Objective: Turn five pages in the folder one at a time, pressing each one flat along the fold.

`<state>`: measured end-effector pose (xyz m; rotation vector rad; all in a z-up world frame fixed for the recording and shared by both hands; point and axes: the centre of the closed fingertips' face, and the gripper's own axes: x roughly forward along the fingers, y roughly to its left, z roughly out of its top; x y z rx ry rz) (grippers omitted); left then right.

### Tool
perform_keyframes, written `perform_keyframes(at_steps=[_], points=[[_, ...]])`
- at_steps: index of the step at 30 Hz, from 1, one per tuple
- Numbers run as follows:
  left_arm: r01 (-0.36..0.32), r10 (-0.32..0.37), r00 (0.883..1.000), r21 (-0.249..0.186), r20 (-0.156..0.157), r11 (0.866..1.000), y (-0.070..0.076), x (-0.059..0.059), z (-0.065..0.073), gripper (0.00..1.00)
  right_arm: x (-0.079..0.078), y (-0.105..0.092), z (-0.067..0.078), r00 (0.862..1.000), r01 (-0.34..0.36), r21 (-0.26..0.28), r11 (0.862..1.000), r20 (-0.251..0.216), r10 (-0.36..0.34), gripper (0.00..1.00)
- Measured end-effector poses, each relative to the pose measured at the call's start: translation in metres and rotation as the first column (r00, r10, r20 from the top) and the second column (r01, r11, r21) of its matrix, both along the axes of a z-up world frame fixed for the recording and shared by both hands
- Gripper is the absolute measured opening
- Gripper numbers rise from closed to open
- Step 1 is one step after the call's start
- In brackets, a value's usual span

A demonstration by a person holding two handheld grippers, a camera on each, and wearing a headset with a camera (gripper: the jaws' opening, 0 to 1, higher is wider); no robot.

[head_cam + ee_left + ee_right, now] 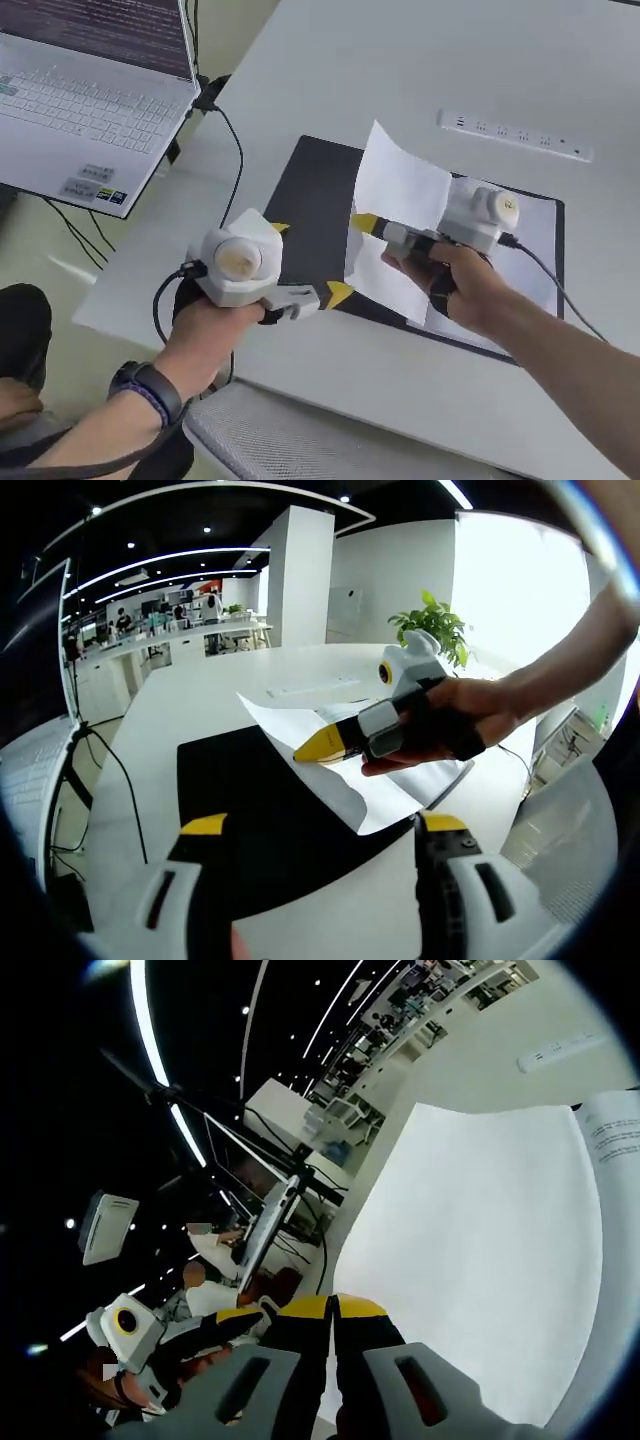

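The page [400, 185] I'm turning stands up off the open folder [315, 190], roughly over the fold. Its free edge is pinched in the right gripper [366, 222], whose yellow tips meet flat on the paper; the right gripper view shows the two jaws pressed together with the white sheet spreading out ahead of them.

The fold runs from the near edge of the folder to its far edge, away from me, so the page has to go across that line. That means leftward, down onto the black inside cover. The remaining printed pages [535, 225] lie flat on the right half.

The left gripper [322, 825] hovers at the near edge of the folder just beside the black cover, with its jaws spread apart and nothing between them. It sits on the side where the page will land, so I judge it the handier tool for pressing along the fold once the sheet comes down. The right gripper would have to cross over to do that.

Further out on the white table [420, 60] are a power strip [515, 135] beyond the folder and a laptop [90, 90] well off to the left.
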<state>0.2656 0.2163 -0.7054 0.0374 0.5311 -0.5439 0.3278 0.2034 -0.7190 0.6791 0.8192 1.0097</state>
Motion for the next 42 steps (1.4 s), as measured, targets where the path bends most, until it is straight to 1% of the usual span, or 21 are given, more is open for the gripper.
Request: perform_keyframes(at_steps=[2,4,6,10,14,16,24,27,30,32,33,34,36,39,42], points=[[-0.005,0.005,1.000,-0.005,-0.002,1.000,0.001,0.001,0.000,0.73,-0.002,0.002,-0.005,1.000,-0.001,-0.013,1.000,-0.018,0.001,0.00],[-0.011,0.011,1.000,-0.012,-0.005,1.000,0.002,0.001,0.000,0.73,0.005,-0.001,-0.017,1.000,-0.017,-0.024,1.000,-0.016,0.016,0.00],[-0.010,0.010,1.000,-0.010,-0.004,1.000,0.002,0.000,0.001,0.73,0.011,0.000,-0.016,0.999,-0.021,-0.036,0.999,-0.027,0.020,0.00],[-0.013,0.013,1.000,-0.012,-0.006,1.000,0.001,0.000,0.001,0.73,0.013,0.003,-0.026,0.999,-0.011,-0.041,0.999,-0.049,0.009,0.00],[-0.013,0.013,1.000,-0.023,-0.011,1.000,-0.002,0.001,0.000,0.73,0.021,0.003,-0.044,0.997,-0.003,-0.051,0.999,-0.080,-0.001,0.00],[-0.009,0.009,1.000,-0.013,-0.016,1.000,-0.003,0.001,-0.003,0.72,0.021,0.004,-0.048,0.997,-0.004,-0.050,0.999,-0.082,0.000,0.00],[0.000,0.000,1.000,-0.013,-0.025,1.000,-0.008,0.002,-0.006,0.72,0.028,0.000,-0.063,0.996,-0.002,-0.055,0.998,-0.091,-0.003,0.00],[0.001,-0.001,1.000,-0.011,-0.028,1.000,-0.008,0.003,-0.007,0.71,0.030,-0.002,-0.067,0.994,-0.001,-0.047,0.999,-0.108,-0.004,0.00],[0.008,-0.008,1.000,-0.003,-0.029,1.000,-0.009,0.004,-0.008,0.71,0.030,-0.002,-0.067,0.994,-0.006,-0.038,0.999,-0.109,0.002,0.00],[0.013,-0.013,0.999,0.000,-0.031,1.000,-0.010,0.004,-0.008,0.70,0.027,-0.002,-0.067,0.993,-0.017,-0.039,0.999,-0.122,0.012,0.00],[0.020,-0.020,0.999,0.007,-0.036,1.000,-0.011,0.004,-0.010,0.70,0.024,-0.002,-0.065,0.992,-0.019,-0.038,0.999,-0.126,0.014,0.01],[0.033,-0.032,0.999,0.019,-0.042,0.999,-0.012,0.004,-0.012,0.70,0.023,-0.002,-0.064,0.992,-0.017,-0.035,0.999,-0.122,0.013,0.01],[0.033,-0.032,0.999,0.012,-0.043,0.999,-0.013,0.004,-0.012,0.69,0.021,-0.002,-0.059,0.993,-0.015,-0.030,0.999,-0.114,0.012,0.01],[0.041,-0.040,0.998,0.015,-0.041,0.999,-0.015,0.005,-0.012,0.69,0.020,-0.004,-0.051,0.994,-0.016,-0.012,1.000,-0.105,0.015,0.06],[0.046,-0.046,0.998,0.016,-0.040,0.999,-0.017,0.006,-0.012,0.69,0.019,-0.008,-0.044,0.996,-0.018,-0.010,1.000,-0.084,0.018,0.09]])
